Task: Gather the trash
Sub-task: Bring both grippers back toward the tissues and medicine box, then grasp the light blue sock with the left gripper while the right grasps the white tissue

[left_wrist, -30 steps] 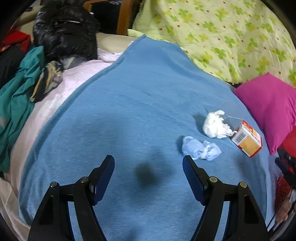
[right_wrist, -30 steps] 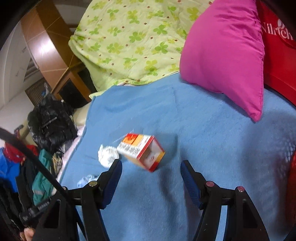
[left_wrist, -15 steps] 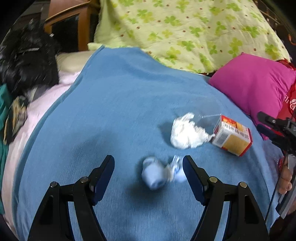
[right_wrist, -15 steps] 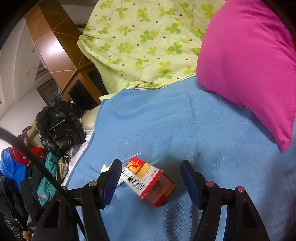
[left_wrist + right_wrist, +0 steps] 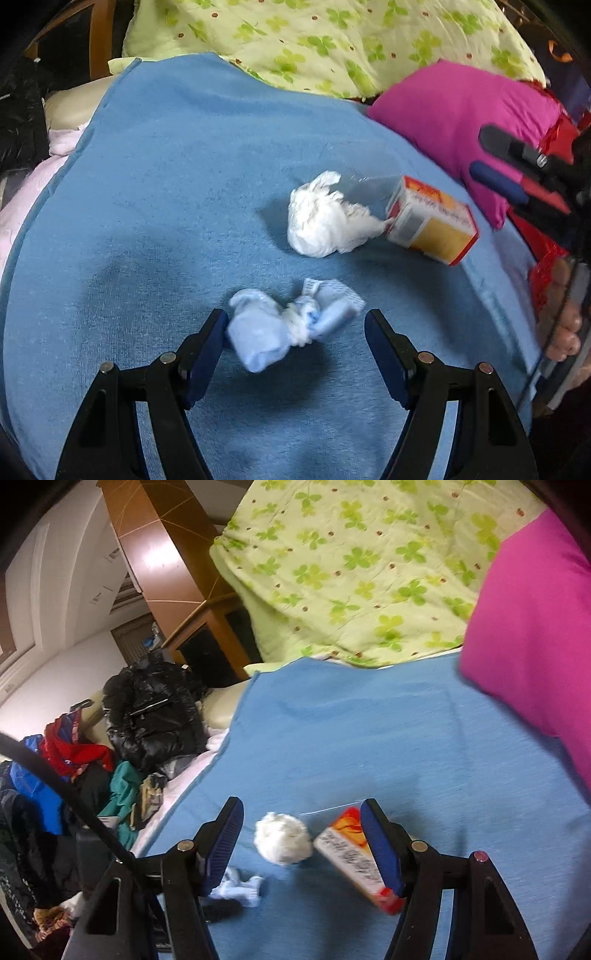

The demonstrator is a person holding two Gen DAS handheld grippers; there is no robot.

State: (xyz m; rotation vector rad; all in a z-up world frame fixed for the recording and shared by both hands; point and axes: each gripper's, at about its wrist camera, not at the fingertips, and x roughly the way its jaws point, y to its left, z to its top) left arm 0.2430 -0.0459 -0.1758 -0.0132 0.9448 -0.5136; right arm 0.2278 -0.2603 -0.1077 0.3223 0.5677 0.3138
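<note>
At the bottom of the left view, the left hand-held gripper (image 5: 295, 343) stands released, its jaws astride the blue wad (image 5: 284, 328) on the blanket (image 5: 166, 206); the left pad seems to brush it, though blur makes that unsure. Best to centre it, press low, then pinch. In the right view, the right hand-held gripper (image 5: 301, 834) is also released, framing the tissue (image 5: 282, 836) and box (image 5: 351, 853). Farther up sit the pink pillow (image 5: 461, 122) and quilt (image 5: 332, 40).
</note>
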